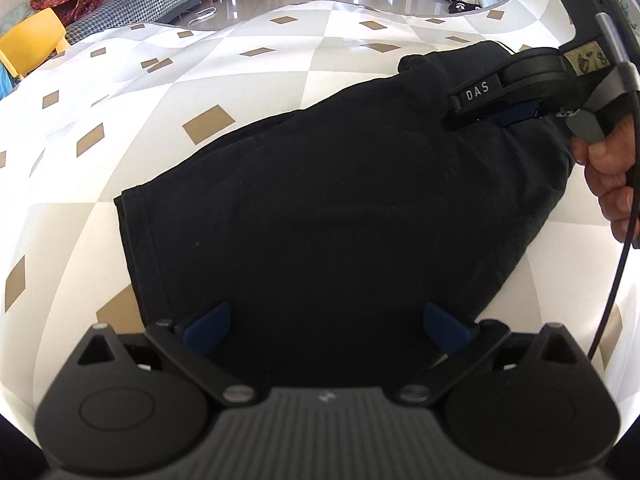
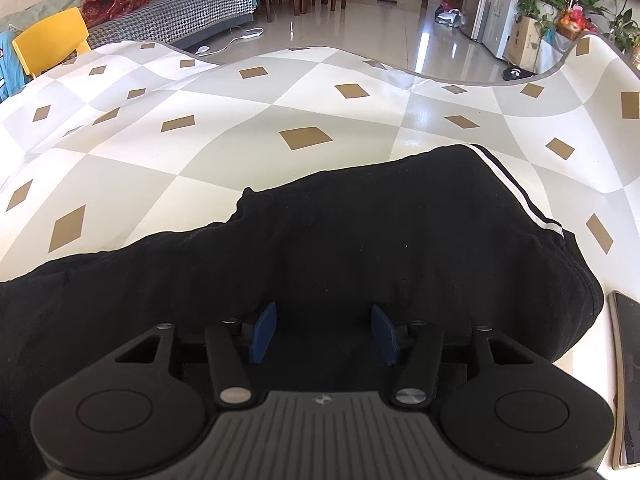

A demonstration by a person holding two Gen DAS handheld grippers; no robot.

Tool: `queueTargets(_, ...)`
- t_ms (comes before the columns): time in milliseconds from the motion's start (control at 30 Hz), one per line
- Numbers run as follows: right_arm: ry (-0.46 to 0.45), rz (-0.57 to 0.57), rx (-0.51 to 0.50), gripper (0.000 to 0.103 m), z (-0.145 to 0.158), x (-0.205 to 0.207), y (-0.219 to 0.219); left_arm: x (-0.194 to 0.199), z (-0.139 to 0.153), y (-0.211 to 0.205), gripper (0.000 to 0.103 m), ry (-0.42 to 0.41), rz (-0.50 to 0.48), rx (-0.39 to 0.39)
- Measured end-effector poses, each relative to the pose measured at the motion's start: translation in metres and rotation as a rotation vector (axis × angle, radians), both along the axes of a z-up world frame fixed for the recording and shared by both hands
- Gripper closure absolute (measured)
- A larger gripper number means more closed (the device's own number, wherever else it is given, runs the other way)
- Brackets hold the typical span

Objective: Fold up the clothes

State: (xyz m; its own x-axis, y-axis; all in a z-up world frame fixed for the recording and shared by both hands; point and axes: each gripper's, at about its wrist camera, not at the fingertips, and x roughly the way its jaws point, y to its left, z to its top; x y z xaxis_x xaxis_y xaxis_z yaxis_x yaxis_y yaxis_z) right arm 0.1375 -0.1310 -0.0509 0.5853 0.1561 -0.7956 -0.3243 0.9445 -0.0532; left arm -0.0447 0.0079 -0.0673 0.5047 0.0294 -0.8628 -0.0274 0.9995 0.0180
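The left gripper point(image 1: 326, 328) hangs over the near edge of a black garment point(image 1: 340, 208), its blue pads point(image 1: 208, 326) spread wide with only dark cloth showing below them and nothing pinched. The right gripper point(image 2: 324, 332) also stands with its jaws apart, its blue pads point(image 2: 264, 332) over the black cloth without pressing on it. In the left wrist view the right gripper shows again at the garment's far right end, with a person's hand point(image 1: 612, 176) on its handle and a cable running down from it.

The garment lies flat and spread on a checked mat point(image 2: 280, 92) with white, grey and tan diamonds. One hemmed end lies toward the mat's left side; the other end carries white stripes point(image 2: 516, 196) along its edge. A flat dark device with a gold rim point(image 2: 628, 380) lies on the mat just beside that striped end. Beyond the mat's far edge are a yellow chair point(image 2: 52, 36) and a houndstooth sofa point(image 2: 192, 12).
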Motion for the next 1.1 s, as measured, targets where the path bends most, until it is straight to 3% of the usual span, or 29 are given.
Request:
queueTargets(267, 0.013, -0.017, 0.011, 0.051, 0.003, 0.002, -0.001, -0.008, 0.002, 0.001, 0.0, 0.003, 0.003, 0.001)
queueTargets(500, -0.023, -0.095, 0.115, 0.051, 0.024, 0.001, -0.023, -0.008, 0.006, 0.002, 0.0, -0.002, 0.012, -0.006)
queueTargets(800, -0.018, -0.241, 0.111, 0.051, 0.025, 0.011, -0.059, 0.011, 0.01, 0.013, 0.0, -0.008, 0.119, -0.019)
queueTargets(967, 0.024, -0.255, 0.06, 0.051, 0.012, 0.014, -0.067, 0.029, 0.008, 0.025, 0.0, -0.015, 0.204, -0.034)
queueTargets(1100, 0.018, -0.247, 0.044, 0.05, 0.006, 0.011, -0.067, 0.037, 0.0, 0.024, 0.0, -0.022, 0.199, 0.003)
